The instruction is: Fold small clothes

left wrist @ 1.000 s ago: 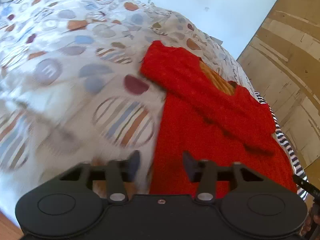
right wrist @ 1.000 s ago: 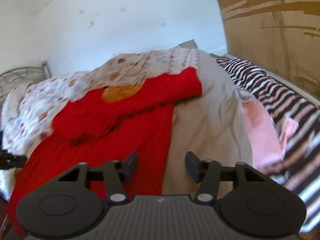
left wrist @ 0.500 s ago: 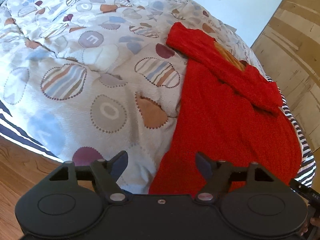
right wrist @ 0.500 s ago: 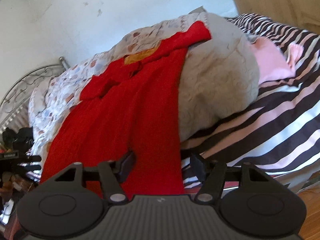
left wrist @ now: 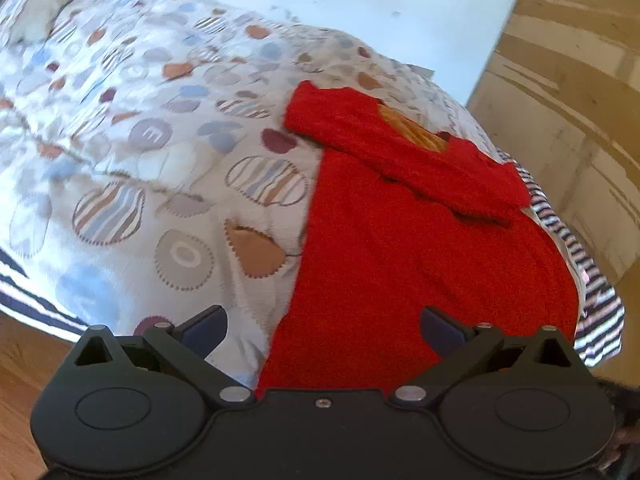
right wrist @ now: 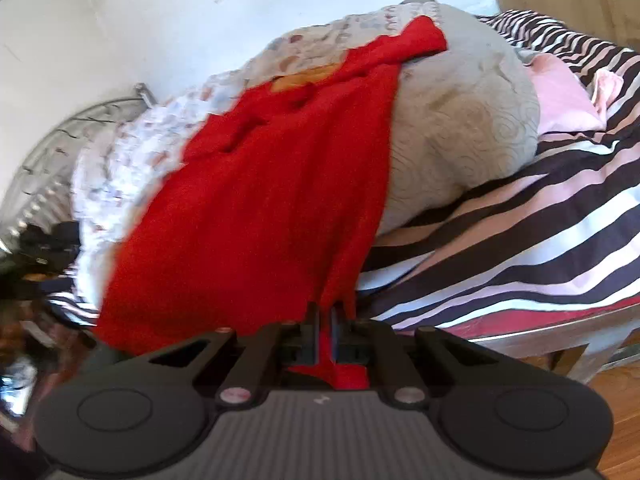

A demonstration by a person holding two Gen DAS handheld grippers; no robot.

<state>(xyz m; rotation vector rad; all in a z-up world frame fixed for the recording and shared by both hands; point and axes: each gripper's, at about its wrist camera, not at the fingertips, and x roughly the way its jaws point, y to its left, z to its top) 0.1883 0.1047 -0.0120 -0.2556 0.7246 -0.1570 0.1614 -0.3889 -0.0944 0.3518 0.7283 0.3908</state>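
Red knit garment [left wrist: 420, 264] lies lengthwise on the bed, over a patterned quilt [left wrist: 168, 152] and a grey cushion [right wrist: 460, 132], lower hem hanging at the bed edge. 1 sleeve folded across the chest.

Right gripper [right wrist: 325, 334]: fingers have just been closing, now clamped together on the hem's right corner; red cloth shows between them.

Left gripper [left wrist: 322, 324]: fingers have just been opening, now wide apart, hovering at the hem's left corner, gripping nothing.

Striped sheet [right wrist: 520, 240] beneath.
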